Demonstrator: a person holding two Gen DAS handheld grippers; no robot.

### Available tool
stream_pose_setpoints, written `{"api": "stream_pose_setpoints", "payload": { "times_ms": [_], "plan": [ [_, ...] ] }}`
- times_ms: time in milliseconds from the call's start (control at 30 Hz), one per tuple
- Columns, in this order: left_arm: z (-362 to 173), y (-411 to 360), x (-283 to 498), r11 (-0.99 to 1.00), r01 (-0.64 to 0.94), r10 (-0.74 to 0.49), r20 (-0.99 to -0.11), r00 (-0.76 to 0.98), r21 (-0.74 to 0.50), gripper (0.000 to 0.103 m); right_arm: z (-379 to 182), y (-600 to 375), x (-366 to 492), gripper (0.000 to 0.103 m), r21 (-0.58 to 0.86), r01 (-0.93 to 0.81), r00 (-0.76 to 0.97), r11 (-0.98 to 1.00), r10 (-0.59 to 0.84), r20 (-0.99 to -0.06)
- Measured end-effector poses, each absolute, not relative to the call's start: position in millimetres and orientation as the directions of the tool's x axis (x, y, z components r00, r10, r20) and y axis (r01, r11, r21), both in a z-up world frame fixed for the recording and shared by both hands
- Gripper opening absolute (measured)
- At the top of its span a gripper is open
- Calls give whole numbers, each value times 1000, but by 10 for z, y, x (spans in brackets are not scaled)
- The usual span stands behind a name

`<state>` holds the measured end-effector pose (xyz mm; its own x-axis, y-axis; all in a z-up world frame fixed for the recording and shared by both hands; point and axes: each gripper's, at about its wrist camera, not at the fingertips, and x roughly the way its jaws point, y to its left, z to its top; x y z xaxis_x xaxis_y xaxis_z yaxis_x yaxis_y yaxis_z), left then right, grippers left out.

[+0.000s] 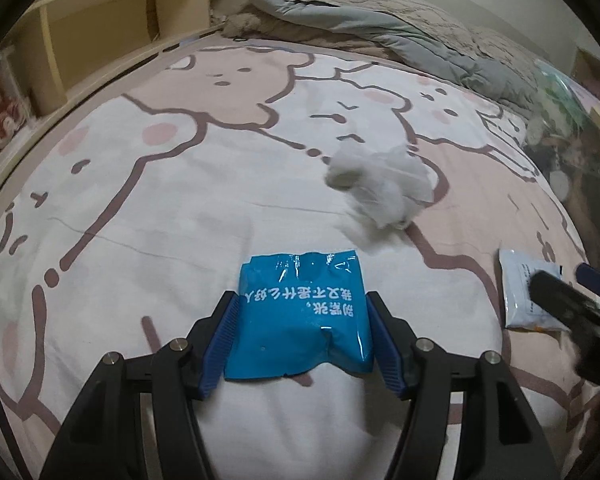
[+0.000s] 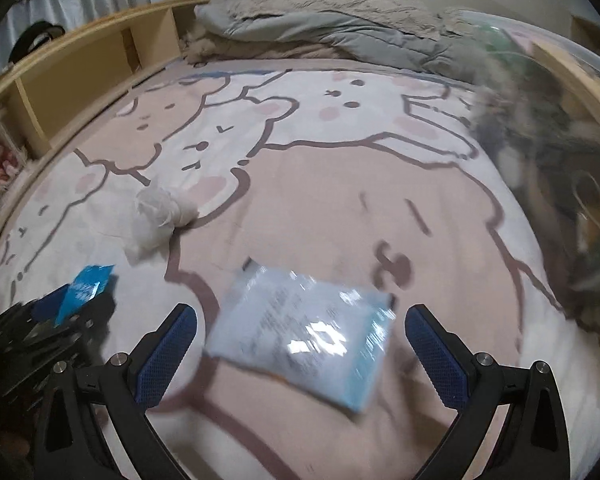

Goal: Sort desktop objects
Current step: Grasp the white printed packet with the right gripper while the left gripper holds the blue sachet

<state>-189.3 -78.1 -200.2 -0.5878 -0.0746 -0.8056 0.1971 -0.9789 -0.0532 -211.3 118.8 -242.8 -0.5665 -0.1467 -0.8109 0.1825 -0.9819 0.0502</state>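
Note:
My left gripper (image 1: 300,320) is shut on a blue snack packet (image 1: 300,312) with white Chinese print, its blue pads pressing both sides, low over the bed sheet. The packet also shows in the right wrist view (image 2: 86,288), held by the left gripper (image 2: 60,308). My right gripper (image 2: 300,332) is open, its jaws wide on either side of a pale blue-white packet (image 2: 304,328) lying on the sheet. That packet also shows in the left wrist view (image 1: 528,288), with the right gripper (image 1: 572,300) over it. A crumpled white tissue (image 1: 380,184) (image 2: 160,216) lies further out.
Everything lies on a bed with a pink-and-white bear-print sheet (image 1: 180,184). A grey-beige quilt (image 1: 380,20) is bunched at the far end. A wooden headboard shelf (image 1: 100,28) runs along the left. A clear plastic bin with clutter (image 2: 560,160) stands at the right.

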Motion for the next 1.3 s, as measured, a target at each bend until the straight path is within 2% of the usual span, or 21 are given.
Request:
{"api": "stream_pose_setpoints", "payload": {
  "times_ms": [100, 200, 367, 533, 733, 933, 1100, 1300],
  "plan": [
    [-2005, -828, -1893, -976, 197, -46, -807, -589, -88, 64, -2542, 1089, -2201, 103, -18, 194, -540, -981, -91, -837],
    [-2025, -792, -1897, -980, 187, -59, -808, -587, -64, 65, -2593, 1138, -2170, 103, -80, 180, -542, -980, -31, -840],
    [-2060, -699, -1914, -988, 150, -69, -809, -583, -24, 79, -2566, 1446, -2040, 103, 5, 128, -540, -992, -74, -839],
    [-2070, -669, -1916, -989, 144, -76, -810, -582, -11, 84, -2624, 1627, -1996, 103, 97, 94, -520, -991, -132, -844],
    [-2102, -609, -1933, -994, 113, -61, -822, -567, -4, 101, -2597, 1499, -2117, 103, 44, 163, -512, -986, -123, -850],
    [-2115, -624, -1949, -994, 110, -42, -828, -559, -24, 102, -2659, 1416, -2264, 103, -53, 295, -465, -954, -94, -880],
    [-2121, -603, -1952, -994, 108, -52, -829, -557, -10, 103, -2720, 1517, -2340, 103, 19, 317, -415, -948, -157, -896],
    [-2101, -630, -1940, -992, 125, -41, -822, -568, -37, 103, -2736, 1510, -2258, 103, -4, 326, -455, -945, -154, -877]
  ]
}}
